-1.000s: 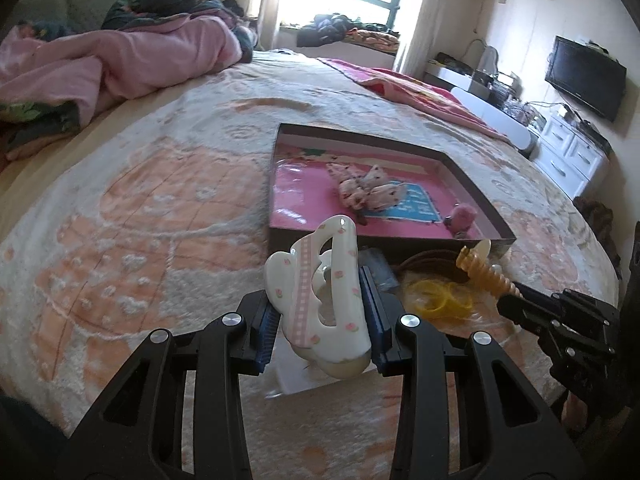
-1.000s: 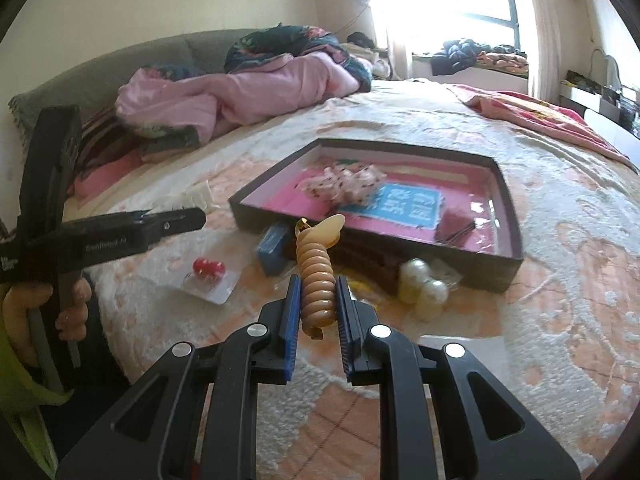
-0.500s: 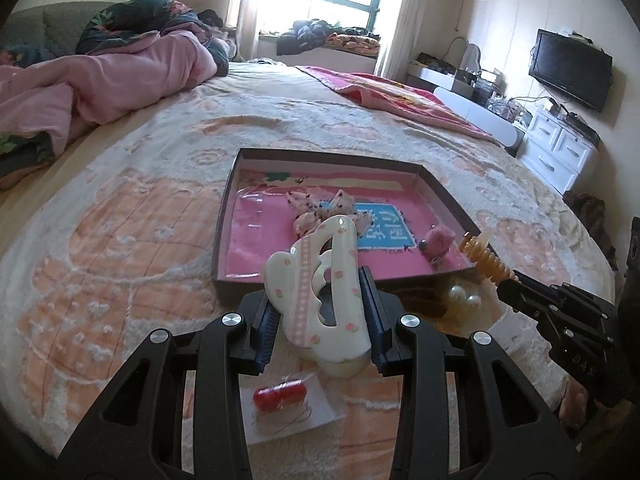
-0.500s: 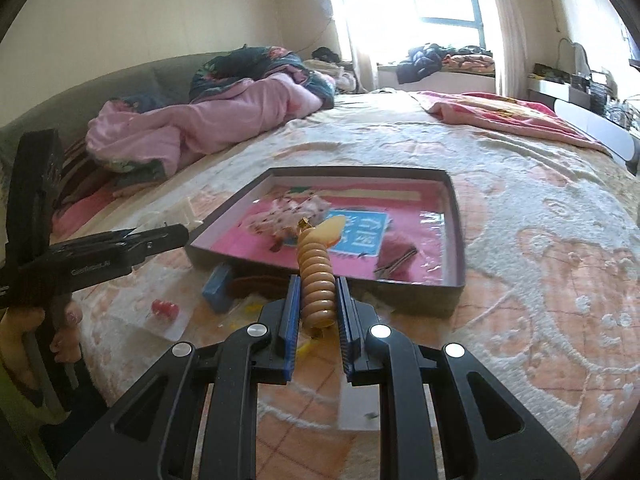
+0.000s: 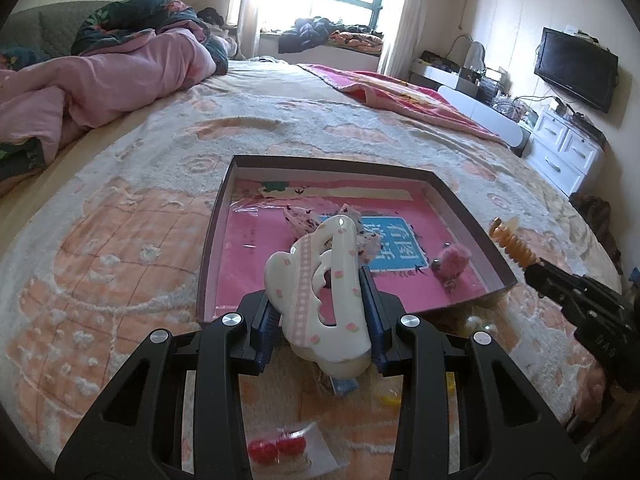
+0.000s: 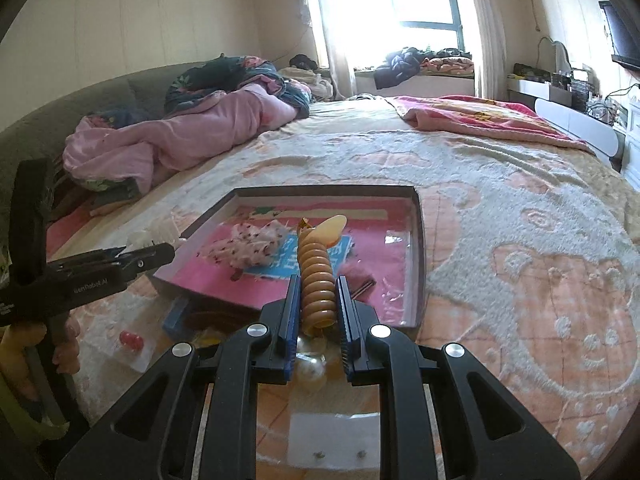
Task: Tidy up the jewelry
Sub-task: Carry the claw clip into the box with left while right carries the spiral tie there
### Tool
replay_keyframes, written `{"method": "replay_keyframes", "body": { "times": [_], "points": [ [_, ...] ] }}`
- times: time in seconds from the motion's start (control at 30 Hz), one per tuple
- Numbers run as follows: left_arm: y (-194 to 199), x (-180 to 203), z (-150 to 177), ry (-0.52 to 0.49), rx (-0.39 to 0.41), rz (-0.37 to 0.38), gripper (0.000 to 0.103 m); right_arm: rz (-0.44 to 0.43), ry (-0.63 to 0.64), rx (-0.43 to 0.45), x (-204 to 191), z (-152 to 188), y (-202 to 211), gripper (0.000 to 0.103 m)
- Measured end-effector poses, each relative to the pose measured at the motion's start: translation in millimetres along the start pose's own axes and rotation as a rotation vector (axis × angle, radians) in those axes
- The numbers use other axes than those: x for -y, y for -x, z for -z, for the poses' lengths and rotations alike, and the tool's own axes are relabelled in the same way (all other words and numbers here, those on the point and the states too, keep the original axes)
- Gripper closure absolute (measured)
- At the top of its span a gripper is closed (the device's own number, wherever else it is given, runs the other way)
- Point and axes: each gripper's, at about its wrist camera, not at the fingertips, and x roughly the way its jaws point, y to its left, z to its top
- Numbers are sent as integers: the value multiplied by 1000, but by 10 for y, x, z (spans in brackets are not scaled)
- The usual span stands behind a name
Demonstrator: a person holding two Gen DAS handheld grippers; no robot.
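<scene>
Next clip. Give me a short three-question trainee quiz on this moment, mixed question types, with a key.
1. True or false: the left gripper has its jaws closed on a white hair claw clip with pink dots.
2. What does the right gripper hold? A) red beads B) an amber spiral hair clip C) a pearl
3. Fill in: the shallow dark-walled box with a pink floor lies on the ____.

Key: 1 true; 2 B; 3 bed, on its cream and peach patterned blanket.
</scene>
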Motion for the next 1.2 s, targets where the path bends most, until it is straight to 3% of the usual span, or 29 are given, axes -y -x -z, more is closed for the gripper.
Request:
{"method": "replay_keyframes", "body": {
  "times": [0.67, 1.2],
  "points": [
    [-479, -243, -138, 40, -50, -60, 74, 118, 16, -51, 308, -262, -636, 86],
    [-668, -313, -116, 39, -95, -67, 74, 144, -18, -144, 566, -398, -1178, 86]
  ]
}}
